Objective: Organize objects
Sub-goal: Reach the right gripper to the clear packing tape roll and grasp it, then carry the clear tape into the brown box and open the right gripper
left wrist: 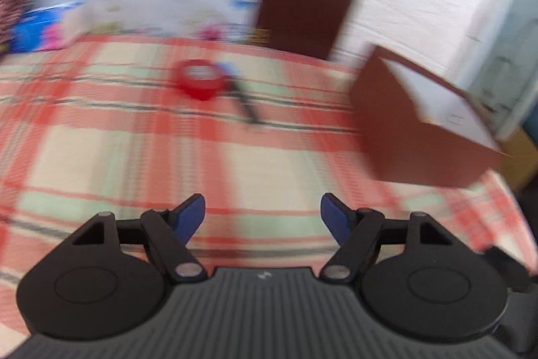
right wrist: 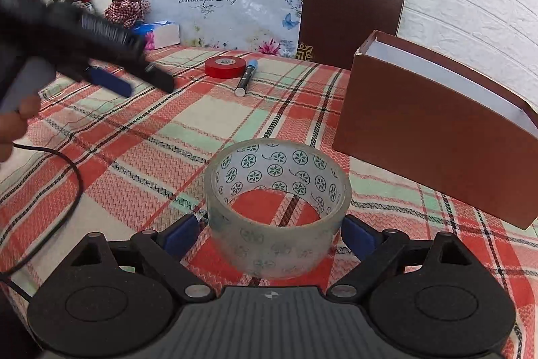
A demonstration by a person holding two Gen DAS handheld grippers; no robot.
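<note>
Grasping the clear tape roll is the step in hand: the right gripper brackets it, pads apparently touching its sides. The roll lies flat on the tablecloth, axis vertical, just beside the brown box. Next: lift, carry over the rim. The left gripper hangs released, empty.

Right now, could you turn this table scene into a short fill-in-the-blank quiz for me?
1. The right claw has its fingers on either side of a roll of ____ tape.
2. The left claw is open and holds ____.
3. The marker lies touching the ____ tape roll.
4. The brown box stands with its top ____.

Missing words: clear; nothing; red; open
</note>
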